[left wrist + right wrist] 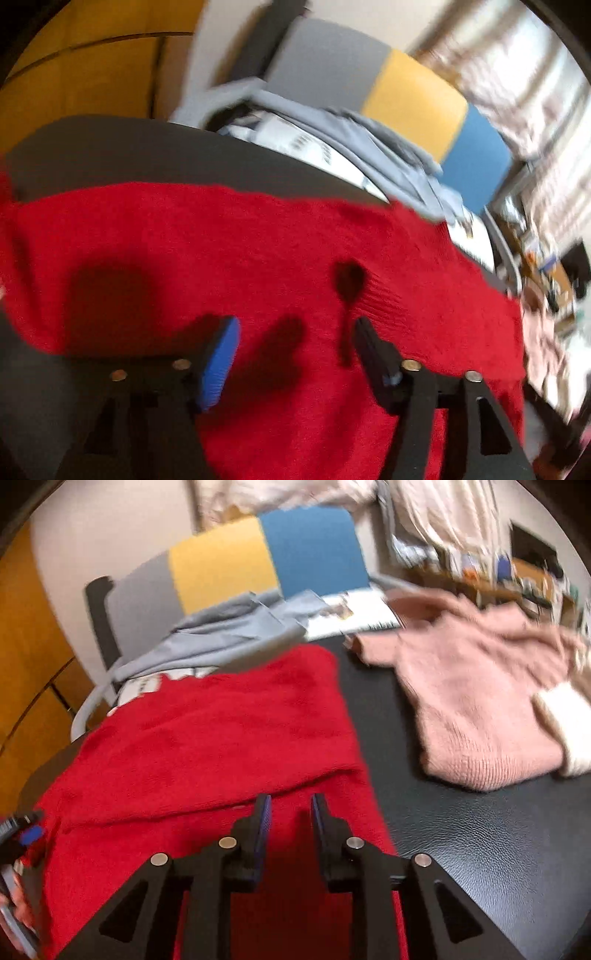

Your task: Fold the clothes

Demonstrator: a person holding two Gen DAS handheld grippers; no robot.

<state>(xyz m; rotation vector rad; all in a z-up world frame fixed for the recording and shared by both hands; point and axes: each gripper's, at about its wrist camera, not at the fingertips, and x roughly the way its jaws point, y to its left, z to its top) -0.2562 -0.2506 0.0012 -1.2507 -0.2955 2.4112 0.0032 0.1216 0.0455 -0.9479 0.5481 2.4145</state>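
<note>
A red knitted sweater [258, 251] lies spread on the black leather tabletop [480, 842], with a fold across its middle [207, 738]. My left gripper [295, 339] hovers just above the sweater, open wide, nothing between its fingers; its shadow falls on the knit. In the right wrist view my right gripper [291, 812] hangs over the sweater's near right part. Its jaws stand a narrow gap apart, and only the red cloth below shows through that gap. The left gripper [22, 830] and the hand holding it show at the far left edge of that view.
A pink sweater [472, 709] with a white cuff lies on the tabletop to the right. Behind the table stands a chair with grey, yellow and blue back panels [221, 561], draped with a grey-blue garment [229, 635]. Printed paper [354, 616] lies beside it. Cluttered shelves fill the far right.
</note>
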